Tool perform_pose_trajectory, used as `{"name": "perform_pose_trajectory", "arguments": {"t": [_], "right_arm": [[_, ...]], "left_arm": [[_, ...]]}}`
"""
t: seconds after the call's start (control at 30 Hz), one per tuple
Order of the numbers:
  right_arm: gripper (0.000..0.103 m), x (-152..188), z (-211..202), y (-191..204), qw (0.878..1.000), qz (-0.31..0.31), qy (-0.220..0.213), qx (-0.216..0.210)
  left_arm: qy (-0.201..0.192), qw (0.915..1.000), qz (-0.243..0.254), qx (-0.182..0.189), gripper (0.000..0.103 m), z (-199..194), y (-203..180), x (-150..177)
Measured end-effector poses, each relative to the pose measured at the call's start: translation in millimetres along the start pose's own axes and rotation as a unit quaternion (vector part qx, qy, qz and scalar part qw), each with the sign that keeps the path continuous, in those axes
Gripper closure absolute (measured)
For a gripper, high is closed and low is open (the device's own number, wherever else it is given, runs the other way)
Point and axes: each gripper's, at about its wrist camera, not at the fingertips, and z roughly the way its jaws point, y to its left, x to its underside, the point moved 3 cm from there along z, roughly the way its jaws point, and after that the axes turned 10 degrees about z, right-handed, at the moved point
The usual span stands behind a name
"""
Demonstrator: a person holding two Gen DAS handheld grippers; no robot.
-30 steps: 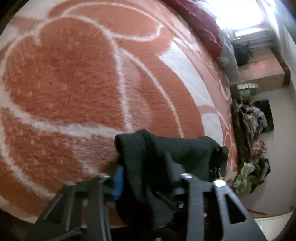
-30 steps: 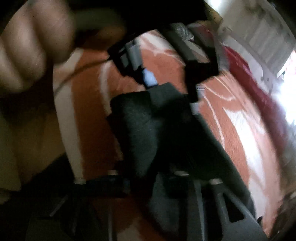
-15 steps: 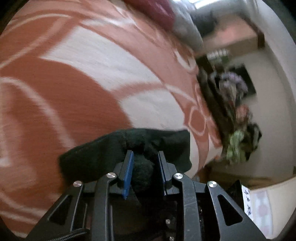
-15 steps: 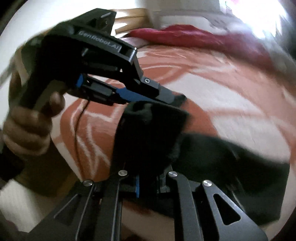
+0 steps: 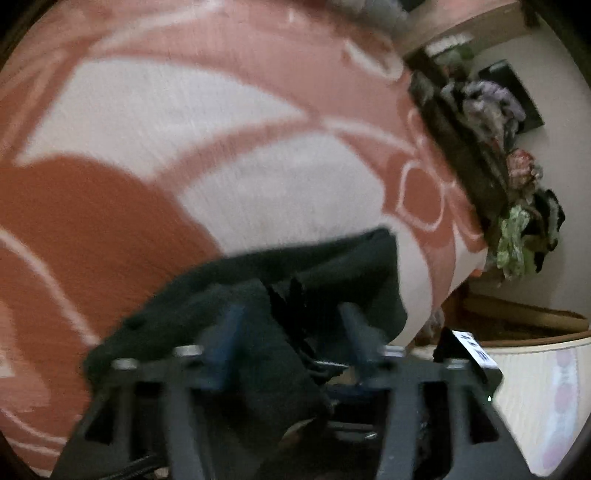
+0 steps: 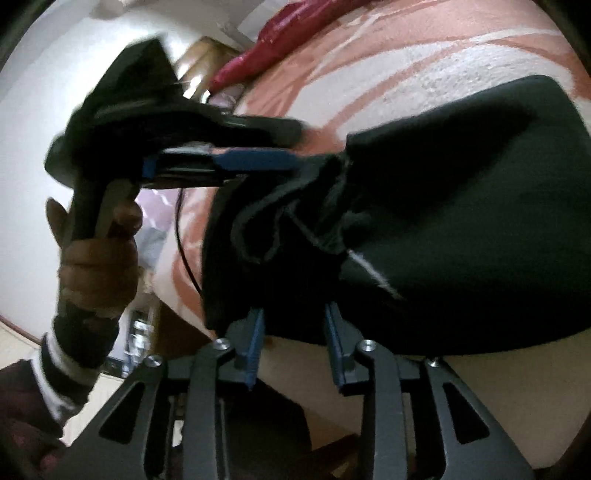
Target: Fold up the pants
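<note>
The black pants (image 5: 303, 280) lie bunched and folded over on the orange and white patterned bed cover (image 5: 184, 110). In the left wrist view my left gripper (image 5: 291, 317) has its jaws spread wide, with pants fabric draped between and over them. In the right wrist view the pants (image 6: 461, 206) spread to the right, and my right gripper (image 6: 293, 325) has its blue-padded jaws parted with fabric lying between them. The left gripper (image 6: 295, 162) shows there too, held by a hand (image 6: 99, 251), its tip at the bunched edge of the pants.
A pile of mixed clothes (image 5: 517, 206) lies past the bed's right edge on a dark rack. A red blanket (image 6: 288, 33) lies at the head of the bed beside a wooden headboard (image 6: 199, 59). A white wall fills the left of the right wrist view.
Both grippers' jaws have spread apart from their tight hold on the fabric. The pants have come down onto the bed cover and spread out to the right.
</note>
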Motion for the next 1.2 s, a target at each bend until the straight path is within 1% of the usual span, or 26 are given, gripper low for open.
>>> {"name": "perform_pose_trajectory", "arguments": {"t": [0.03, 0.07, 0.13, 0.17, 0.23, 0.27, 0.3, 0.33, 0.4, 0.47, 0.5, 0.6, 0.63, 0.67, 0.73, 0.77, 0.83, 0.87, 0.9, 0.97, 1.07, 1.1, 1.2], "right_arm": [[0.05, -2.1, -4.1, -3.2, 1.0, 0.004, -0.005, -0.005], [0.041, -3.6, -7.7, -4.6, 1.0, 0.011, -0.012, -0.014], [0.039, -7.1, -7.9, -6.5, 0.998, 0.034, -0.014, -0.046], [0.039, -8.9, -9.3, -8.5, 0.998, 0.043, -0.011, -0.053], [0.039, -8.8, 0.9, -8.1, 0.995, 0.063, 0.01, -0.075], [0.039, 2.0, -2.9, -5.0, 0.995, 0.067, 0.015, -0.079], [0.039, 4.0, 3.4, -2.9, 0.994, 0.071, 0.027, -0.084], [0.039, 6.4, 1.5, -2.0, 0.993, 0.072, 0.032, -0.085], [0.039, 8.9, 8.6, 1.8, 0.993, 0.074, 0.039, -0.081], [0.039, 11.2, 9.5, -0.9, 0.993, 0.079, 0.04, -0.08], [0.039, 11.0, 13.5, 0.3, 0.993, 0.08, 0.041, -0.079], [0.039, 10.2, 23.7, 1.2, 0.993, 0.082, 0.039, -0.076], [0.039, 10.0, 25.9, 0.1, 0.993, 0.085, 0.039, -0.077], [0.039, 10.2, 26.7, -1.8, 0.992, 0.092, 0.037, -0.081], [0.039, 11.1, 26.9, -1.9, 0.991, 0.098, 0.034, -0.088], [0.041, 10.3, 28.3, -2.4, 0.991, 0.101, 0.033, -0.086], [0.05, 9.5, 30.7, -2.4, 0.992, 0.102, 0.032, -0.073], [0.055, 9.3, 32.0, -2.2, 0.992, 0.099, 0.031, -0.064], [0.057, 9.0, 32.4, -1.9, 0.993, 0.1, 0.029, -0.062], [0.06, 8.5, 31.2, -1.9, 0.992, 0.103, 0.026, -0.061], [0.06, 8.3, 31.7, -4.2, 0.991, 0.115, 0.026, -0.07], [0.06, 8.1, 31.6, -5.0, 0.99, 0.117, 0.027, -0.073], [0.06, 7.5, 31.1, -5.2, 0.991, 0.116, 0.024, -0.068]], "left_arm": [[-0.016, 0.9997, 0.006, -0.015, 0.017, -13.0, 5.1, 0.1], [-0.028, 0.9989, 0.014, -0.035, 0.017, -24.7, 9.4, 0.5], [-0.02, 0.9984, 0.021, -0.048, 0.017, -32.4, 17.1, 0.5], [-0.009, 0.9986, 0.024, -0.047, 0.017, -31.0, 20.1, 0.8], [0.023, 0.9981, 0.037, -0.044, 0.017, -24.0, 24.8, 1.6], [0.04, 0.9971, 0.047, -0.044, 0.017, -17.9, 24.1, 0.9], [0.058, 0.9956, 0.063, -0.039, 0.017, -11.9, 22.6, -0.7], [0.073, 0.9935, 0.08, -0.035, 0.017, -7.7, 21.1, -2.3], [0.102, 0.9855, 0.13, -0.039, 0.017, 3.1, 11.9, -7.5], [0.129, 0.9709, 0.194, -0.056, 0.017, 13.1, 2.1, -11.8], [0.138, 0.9654, 0.212, -0.064, 0.017, 16.5, 0.6, -12.6], [0.181, 0.9511, 0.242, -0.064, 0.017, 33.3, 5.3, -7.0], [0.191, 0.9494, 0.241, -0.062, 0.017, 38.0, 9.8, -2.7], [0.201, 0.9488, 0.237, -0.056, 0.017, 44.2, 14.5, 3.4], [0.209, 0.9504, 0.227, -0.039, 0.017, 52.2, 22.1, 15.5], [0.199, 0.9524, 0.228, -0.038, 0.017, 52.4, 24.9, 22.0], [0.173, 0.9572, 0.229, -0.035, 0.02, 44.9, 25.9, 26.8], [0.159, 0.9613, 0.223, -0.031, 0.026, 38.9, 27.4, 27.8], [0.148, 0.9642, 0.218, -0.031, 0.035, 33.5, 28.9, 28.2], [0.136, 0.9666, 0.214, -0.036, 0.046, 25.3, 30.6, 28.0], [0.143, 0.967, 0.206, -0.046, 0.046, 23.9, 33.6, 28.6], [0.146, 0.9663, 0.205, -0.052, 0.044, 25.1, 33.4, 27.6], [0.154, 0.9654, 0.199, -0.069, 0.043, 32.5, 31.9, 24.7]]}}
